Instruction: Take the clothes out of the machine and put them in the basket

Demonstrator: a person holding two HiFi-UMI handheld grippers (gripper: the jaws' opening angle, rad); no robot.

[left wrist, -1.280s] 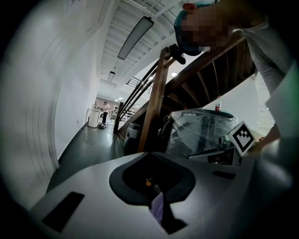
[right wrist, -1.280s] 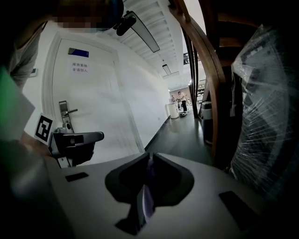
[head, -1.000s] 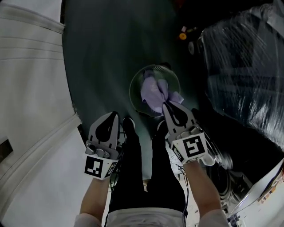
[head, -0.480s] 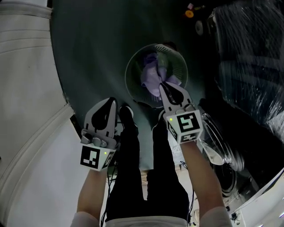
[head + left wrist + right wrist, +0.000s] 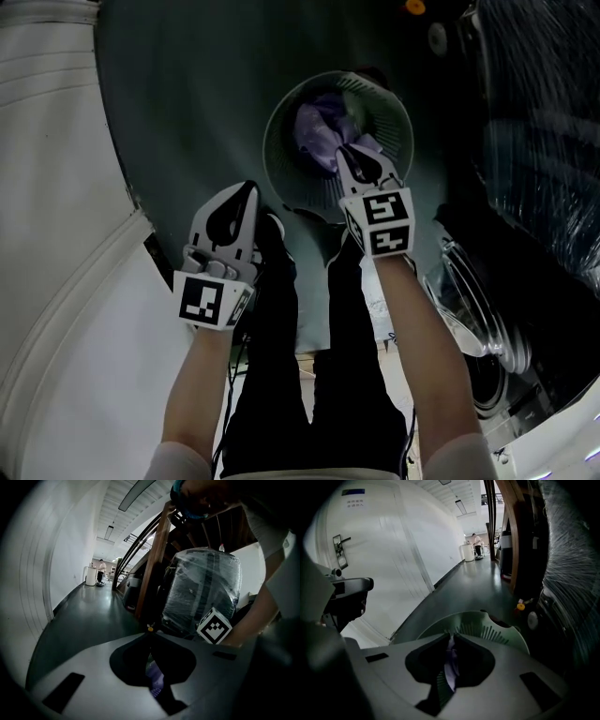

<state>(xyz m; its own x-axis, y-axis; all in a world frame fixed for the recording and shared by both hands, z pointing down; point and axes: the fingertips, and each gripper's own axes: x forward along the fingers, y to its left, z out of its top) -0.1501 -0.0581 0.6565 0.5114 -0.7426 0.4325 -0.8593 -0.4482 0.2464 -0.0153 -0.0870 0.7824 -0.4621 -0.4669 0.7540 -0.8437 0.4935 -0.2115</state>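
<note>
A round pale green basket [image 5: 394, 127] stands on the dark floor, with lavender clothes [image 5: 319, 131] inside it. My right gripper [image 5: 354, 150] hangs over the basket's near rim, shut on a lavender garment [image 5: 367, 143]. In the right gripper view the cloth [image 5: 450, 660] is pinched between the closed jaws of that gripper [image 5: 452, 637], and the basket rim [image 5: 487, 623] lies just beyond. My left gripper [image 5: 251, 187] sits left of the basket above the floor, its jaws together. The left gripper view shows this gripper [image 5: 150, 634] shut, with nothing pinched at its tips.
The washing machine's open door [image 5: 469, 314] is at the lower right. A big plastic-wrapped bundle [image 5: 548, 122] fills the right side. A white wall [image 5: 47, 187] runs along the left. The person's legs in black trousers [image 5: 281, 375] stand below the grippers.
Both grippers have sunk toward the floor. The right one has carried the lavender garment down over the basket, which now sits higher and larger in the head view.
</note>
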